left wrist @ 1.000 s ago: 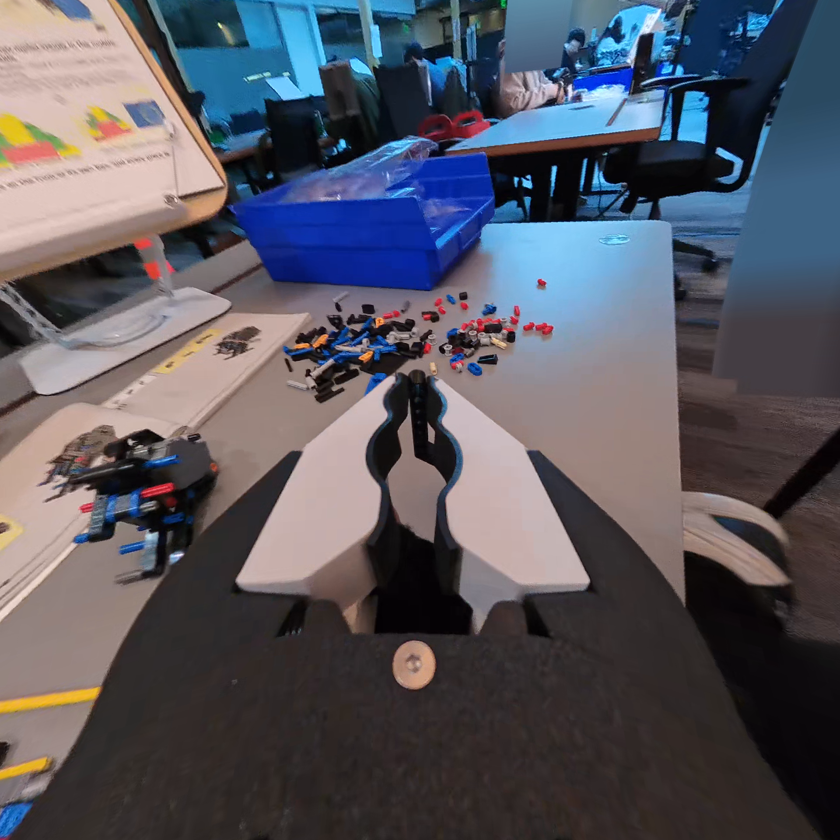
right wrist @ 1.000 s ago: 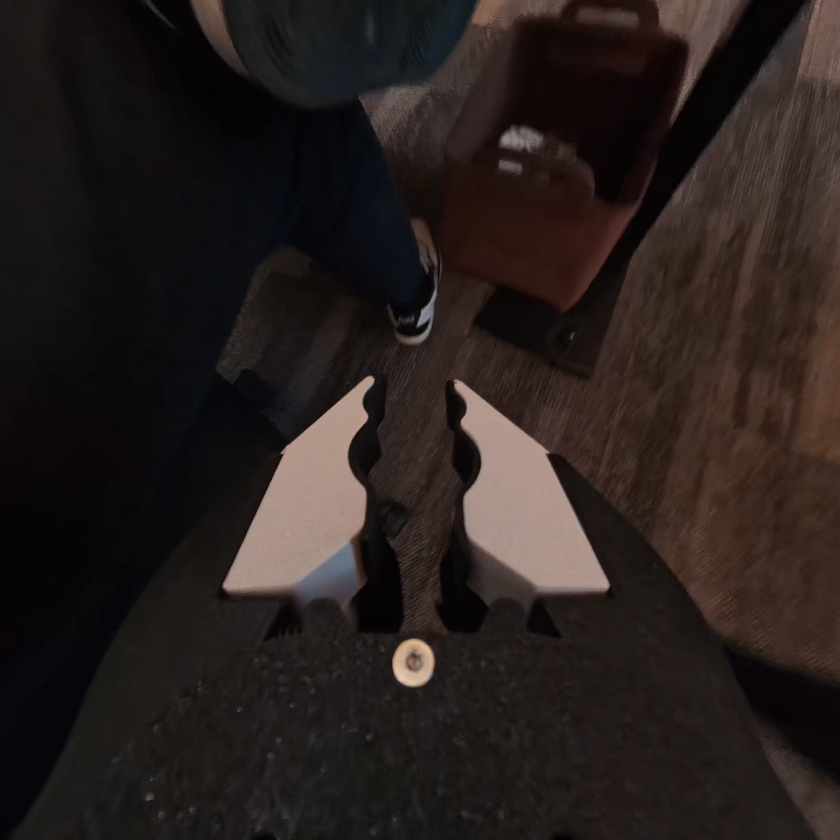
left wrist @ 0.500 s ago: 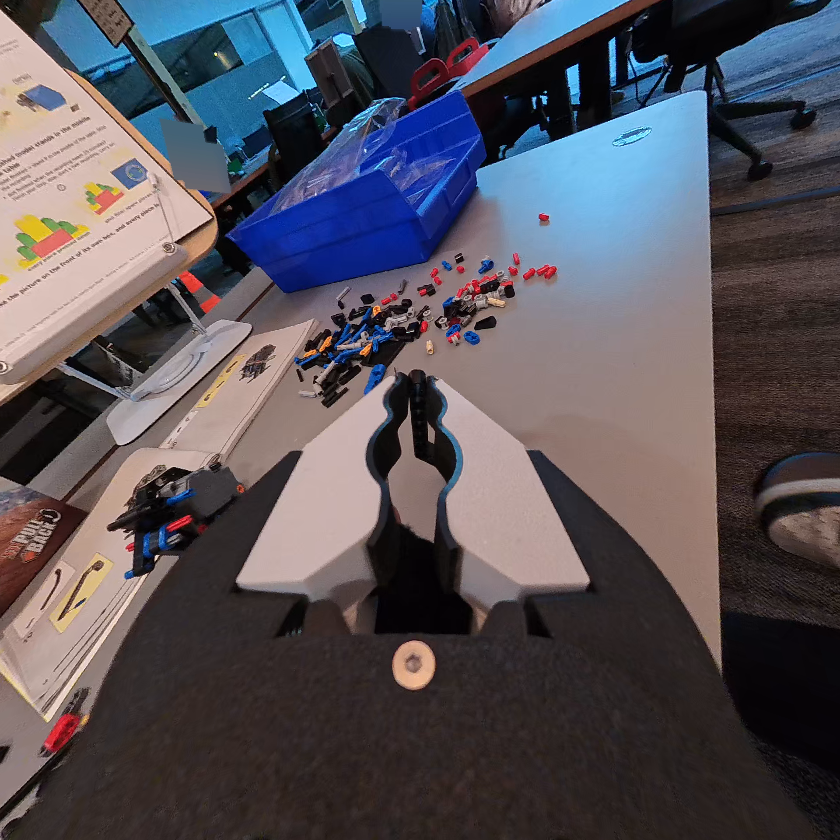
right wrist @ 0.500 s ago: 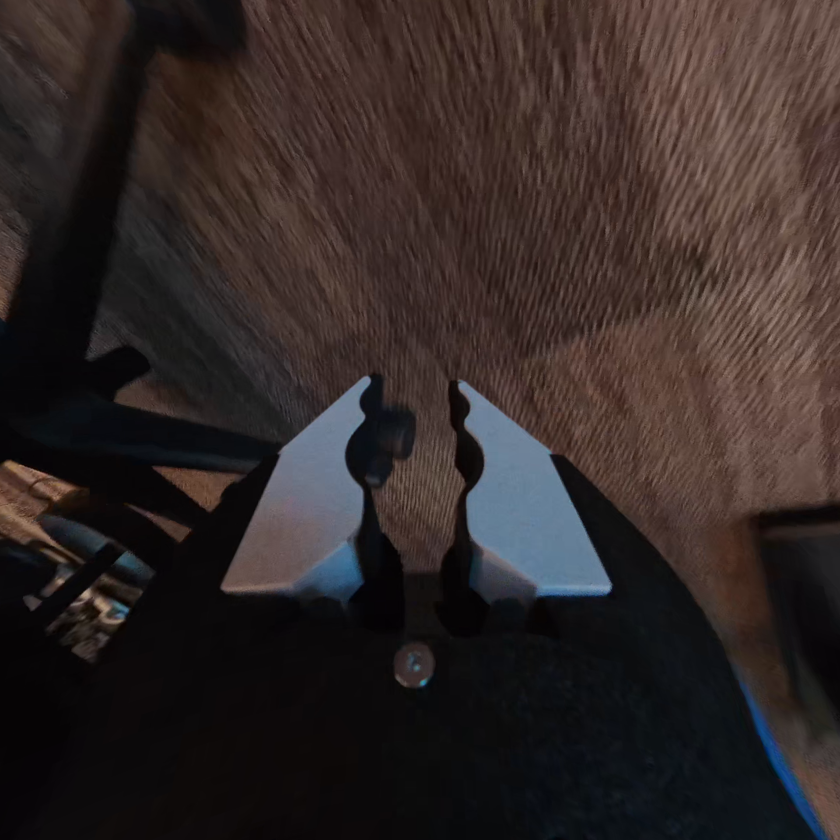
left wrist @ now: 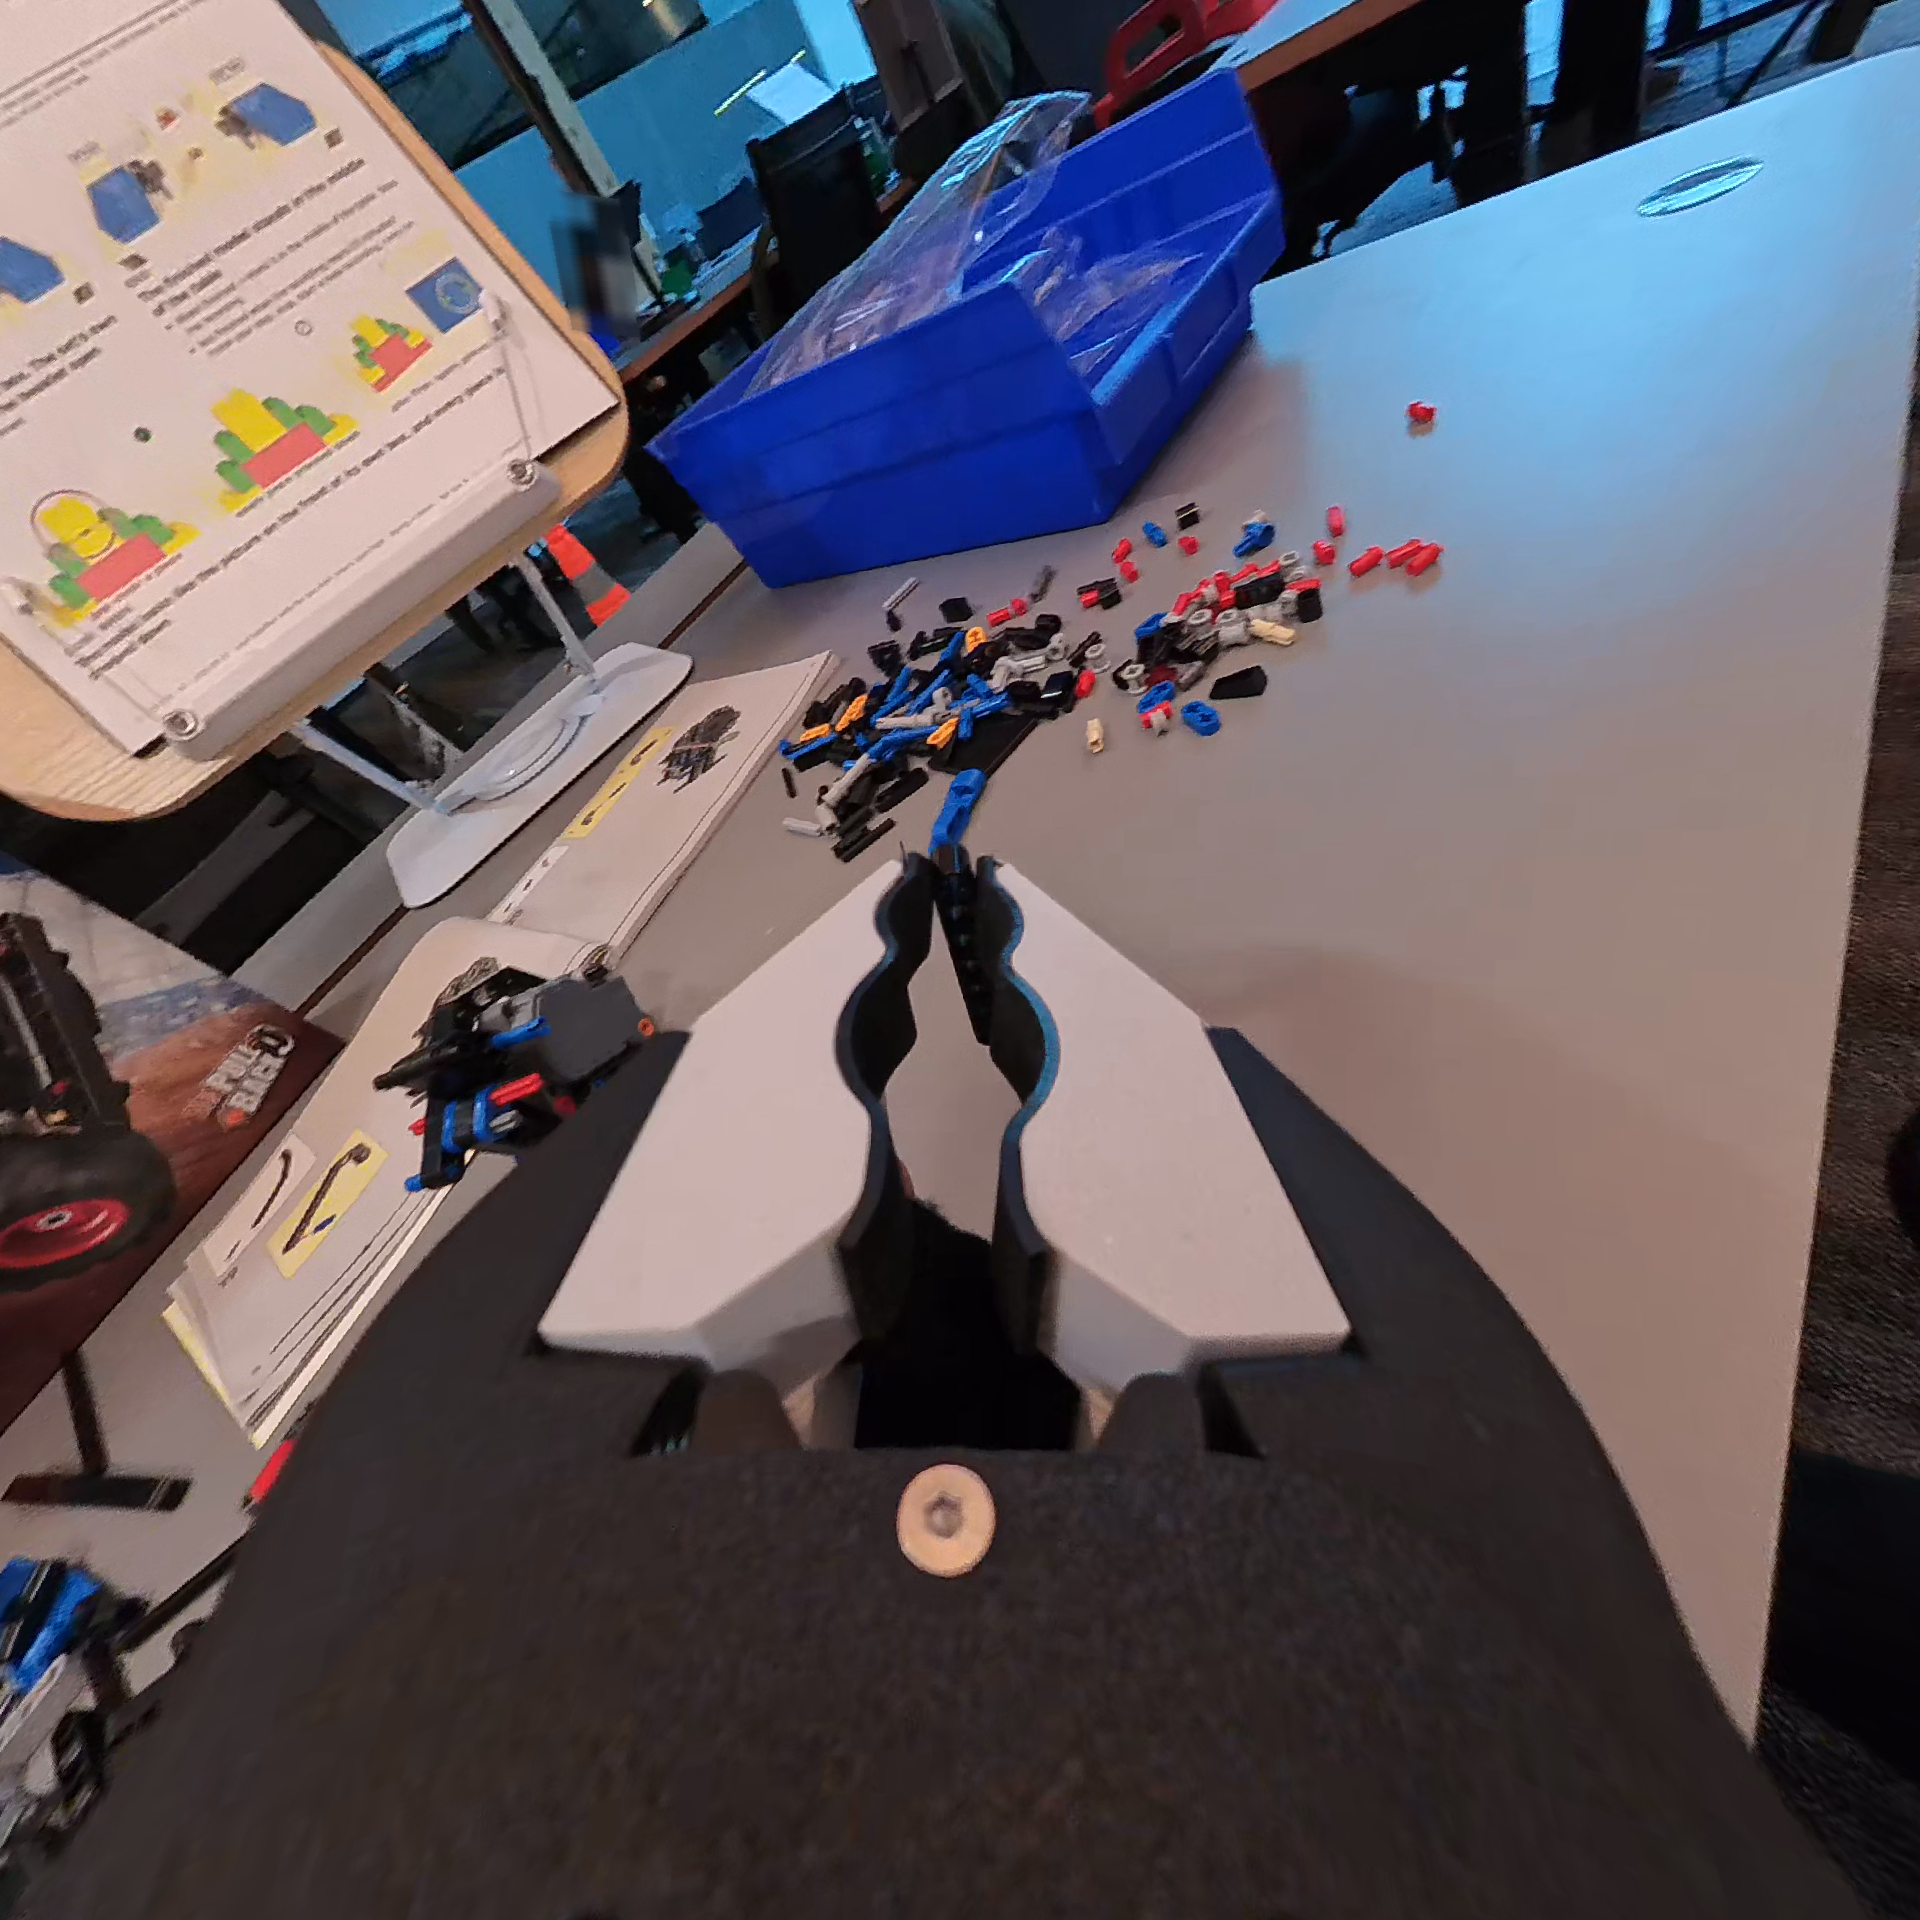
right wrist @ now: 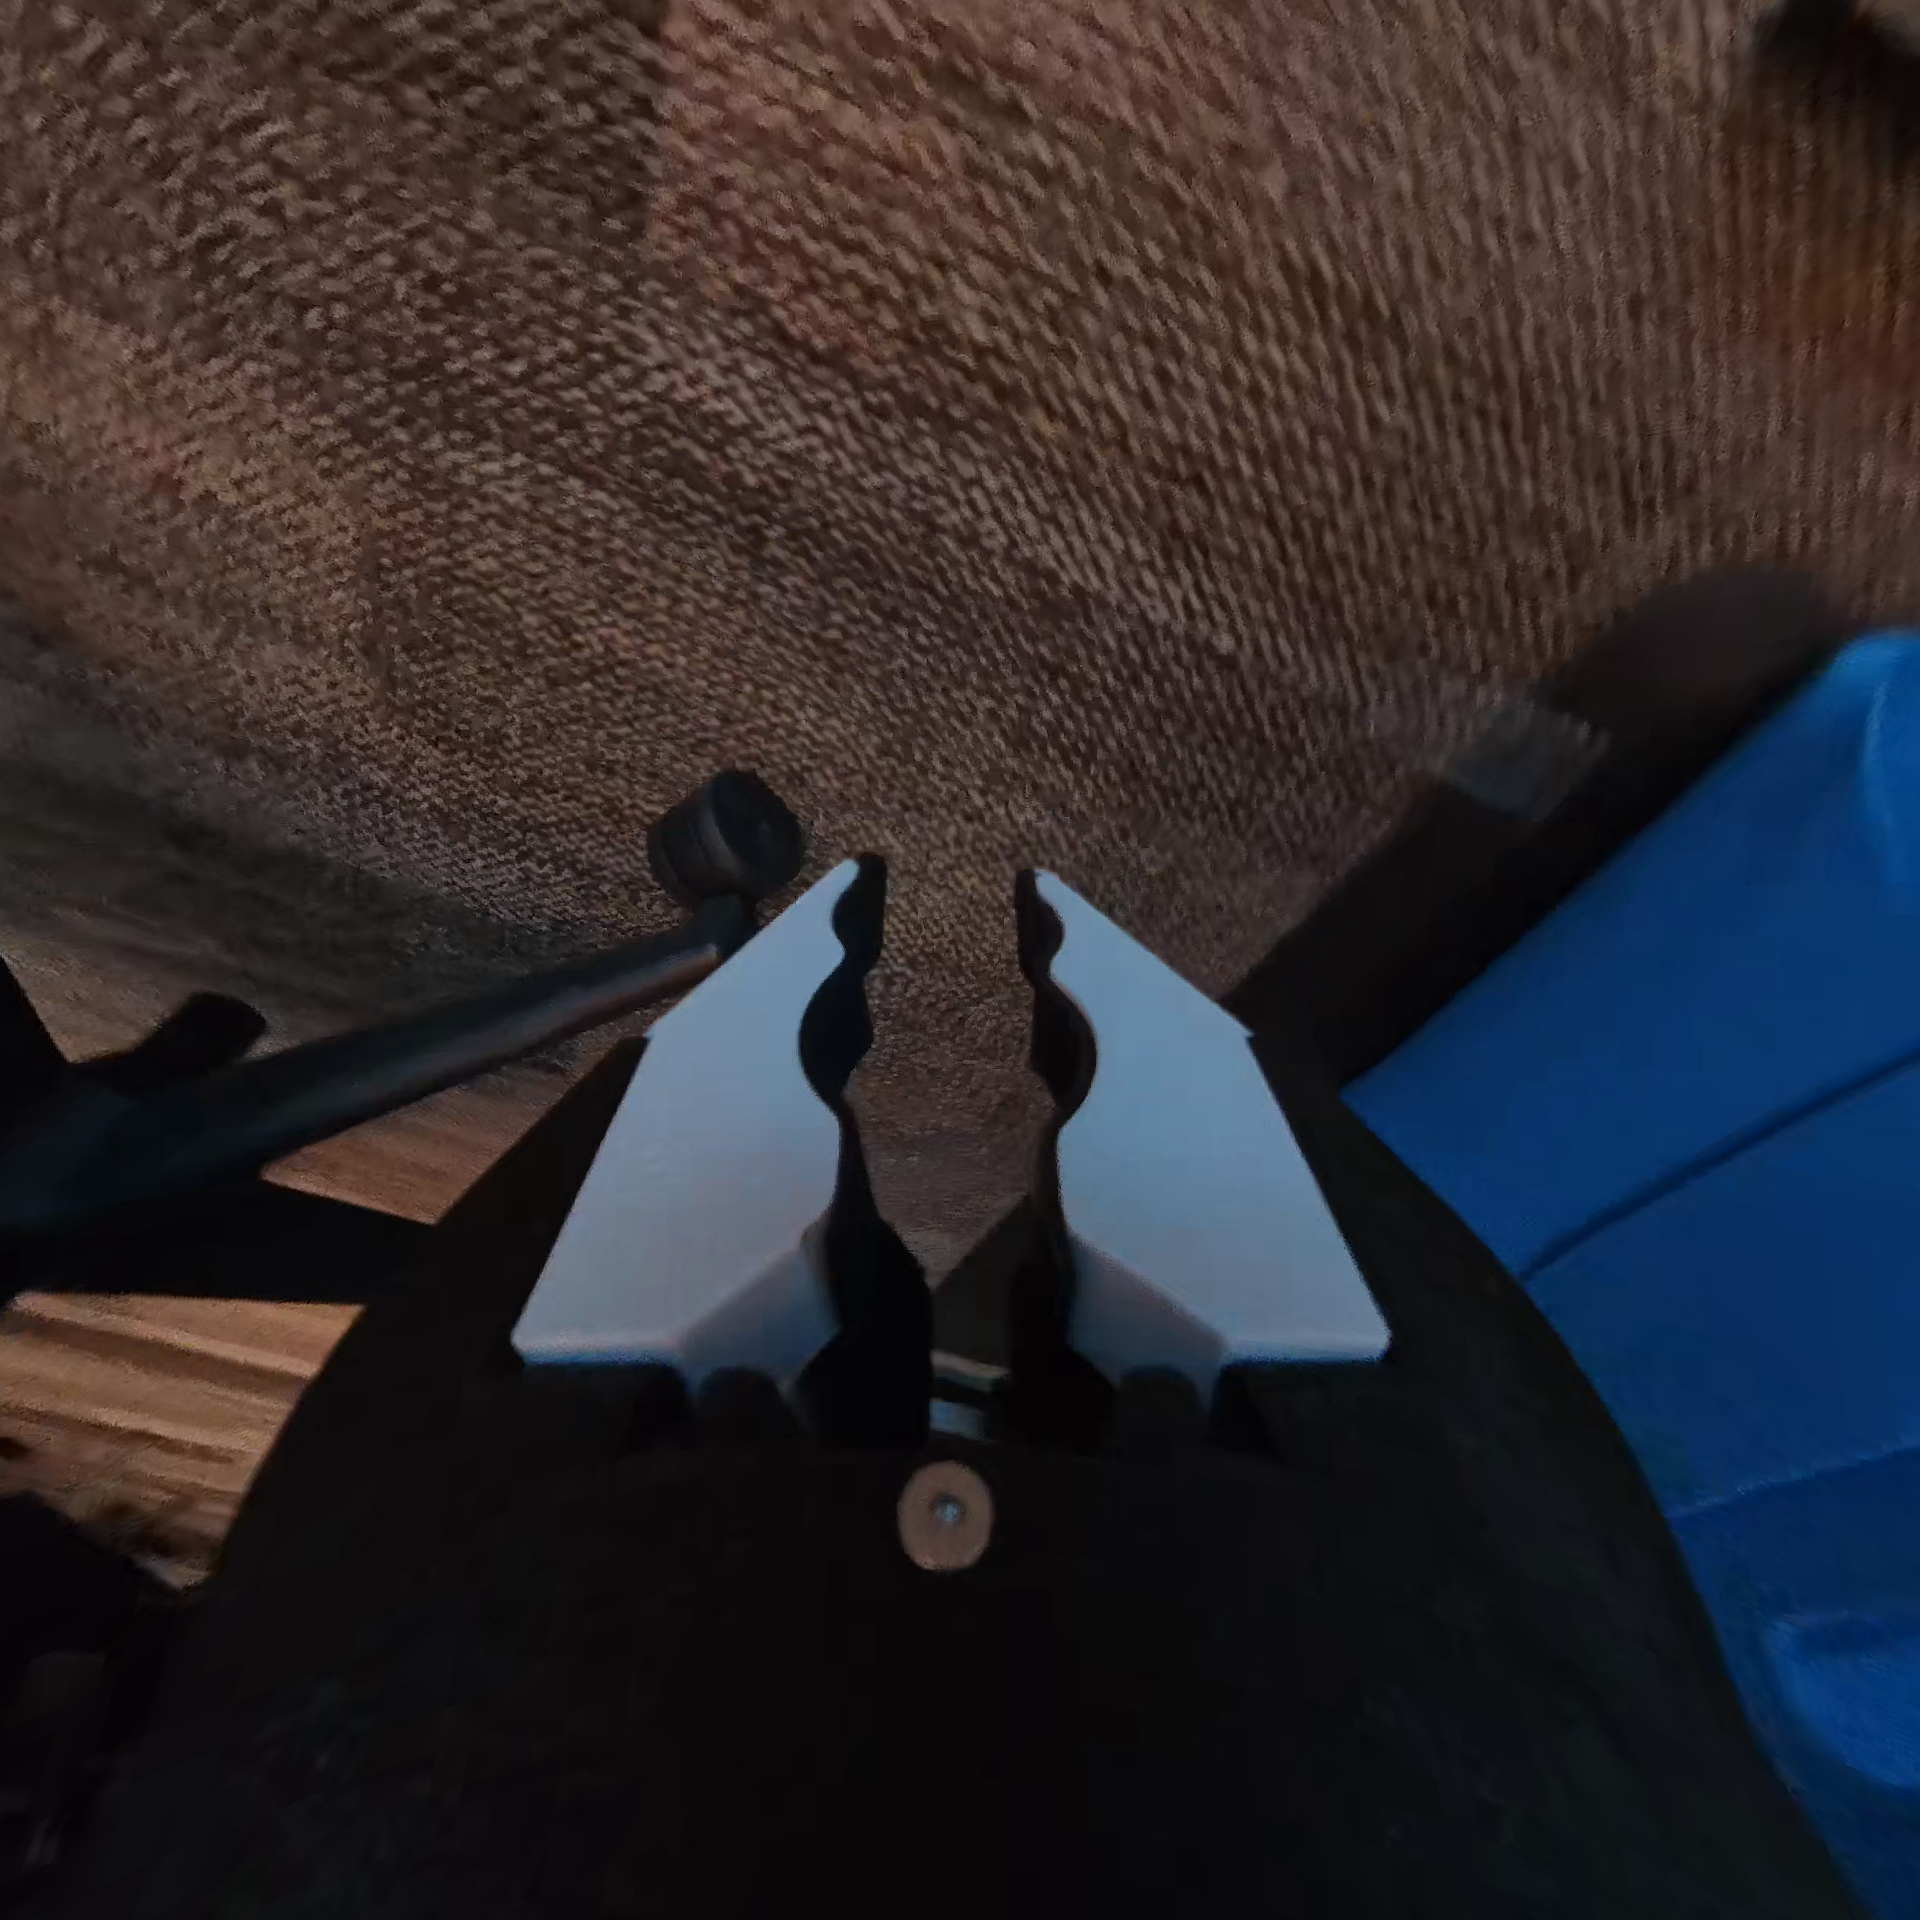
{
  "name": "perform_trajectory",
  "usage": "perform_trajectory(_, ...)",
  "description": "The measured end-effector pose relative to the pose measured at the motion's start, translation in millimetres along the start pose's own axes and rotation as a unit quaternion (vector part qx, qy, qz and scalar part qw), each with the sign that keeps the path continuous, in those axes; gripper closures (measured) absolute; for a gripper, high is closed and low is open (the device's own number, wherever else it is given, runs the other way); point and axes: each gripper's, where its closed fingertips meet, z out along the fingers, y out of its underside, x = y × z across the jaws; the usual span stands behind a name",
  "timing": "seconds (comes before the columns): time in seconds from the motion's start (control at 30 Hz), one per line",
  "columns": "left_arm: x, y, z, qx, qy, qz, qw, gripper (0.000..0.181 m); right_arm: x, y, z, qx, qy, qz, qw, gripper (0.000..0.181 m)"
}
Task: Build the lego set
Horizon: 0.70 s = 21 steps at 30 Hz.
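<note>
My left gripper [left wrist: 948, 864] is shut on a thin black lego beam [left wrist: 964, 945] and holds it above the grey table [left wrist: 1507, 831]. A scatter of small loose lego pieces [left wrist: 1060, 665] in black, blue, red and grey lies just beyond the tips. A partly built black and blue lego model [left wrist: 509, 1060] lies on an open instruction booklet [left wrist: 312, 1236] to the left. My right gripper [right wrist: 948, 881] is open and empty. It points down at brown carpet [right wrist: 935, 416], away from the table.
A blue bin [left wrist: 997, 384] with clear plastic bags stands at the back of the table. An instruction sheet on a stand [left wrist: 260, 395] is at the left, a second booklet [left wrist: 675, 790] below it. In the right wrist view a blue surface [right wrist: 1683, 1195] and a chair castor [right wrist: 727, 836] show. About 135 cm separates my left fingertips from my right.
The left gripper has risen and tilted down, still shut on the black beam. The right gripper has swung from a person's leg and a bag to bare carpet and stayed open.
</note>
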Motion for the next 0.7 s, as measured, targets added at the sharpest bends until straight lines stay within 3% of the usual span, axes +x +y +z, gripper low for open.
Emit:
perform_trajectory(0.17, -2, 2, -8, -0.014, -0.041, -0.004, 0.999, 0.175, 37, 81, 4, -0.017, -0.007, 0.077, 0.997, 0.157)
perform_trajectory(0.27, -1, 1, -11, -0.019, -0.076, 0.025, 0.997, 0.175, 39, 110, 8, -0.019, -0.021, 0.102, 0.994, 0.157)
perform_trajectory(0.43, -8, 4, -9, -0.042, -0.144, 0.071, 0.986, 0.175, 23, 119, 22, -0.016, -0.049, 0.114, 0.992, 0.158)
perform_trajectory(0.7, -30, 15, -14, -0.072, -0.197, 0.047, 0.977, 0.175, 7, 118, 66, -0.016, -0.086, 0.132, 0.987, 0.160)
